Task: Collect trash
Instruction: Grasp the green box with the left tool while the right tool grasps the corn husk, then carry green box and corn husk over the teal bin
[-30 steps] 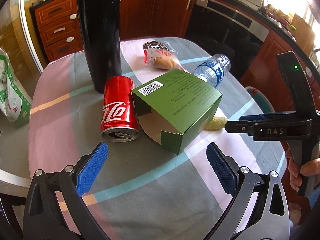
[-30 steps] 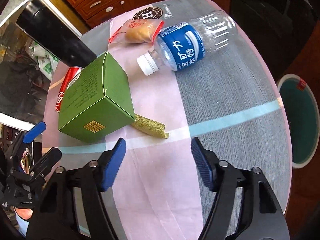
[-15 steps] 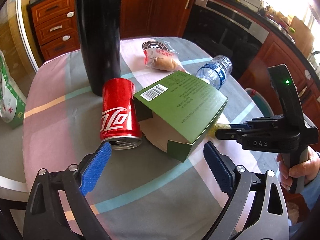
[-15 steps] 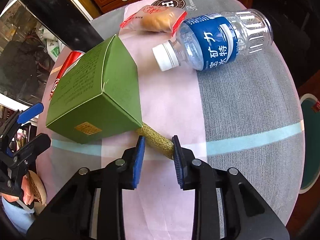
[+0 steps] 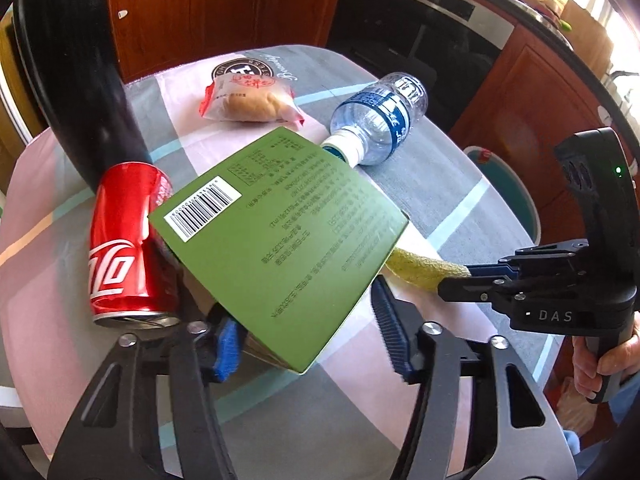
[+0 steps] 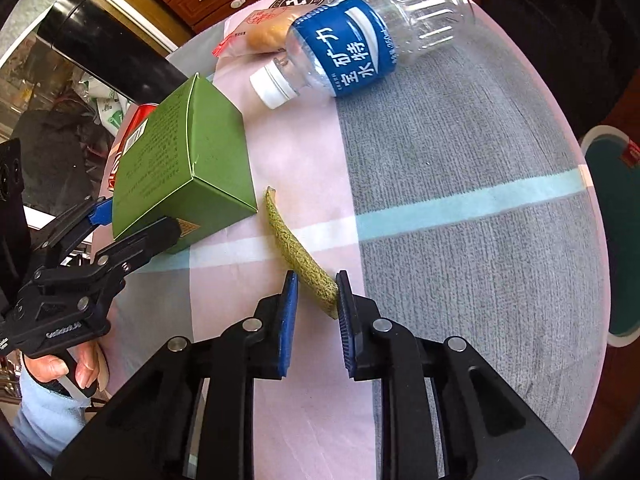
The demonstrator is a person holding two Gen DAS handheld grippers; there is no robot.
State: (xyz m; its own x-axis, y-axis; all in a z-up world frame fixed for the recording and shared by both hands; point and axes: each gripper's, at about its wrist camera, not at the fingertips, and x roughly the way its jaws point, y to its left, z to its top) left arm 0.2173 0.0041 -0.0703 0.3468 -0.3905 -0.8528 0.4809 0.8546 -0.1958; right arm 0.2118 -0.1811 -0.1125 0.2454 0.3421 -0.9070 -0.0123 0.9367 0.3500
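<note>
My left gripper [image 5: 308,328] is shut on the green cardboard box [image 5: 280,220] and holds it tilted, its near end off the cloth; the box also shows in the right wrist view [image 6: 184,160]. My right gripper [image 6: 316,308] is shut on the near end of a yellow-green melon rind [image 6: 298,252], which also shows in the left wrist view [image 5: 424,270]. A red cola can [image 5: 126,240] lies left of the box. A plastic water bottle [image 6: 360,48] and a wrapped bun [image 5: 250,98] lie farther back.
A tall black flask [image 5: 76,76] stands behind the can. The round table [image 6: 460,160] has a striped cloth. A teal bin [image 6: 612,236] stands on the floor past the table's right edge. Wooden cabinets [image 5: 224,4] line the back.
My left gripper moved forward and closed on the green box, lifting its near end. My right gripper closed on the rind half a second ago and has pulled it clear of the box.
</note>
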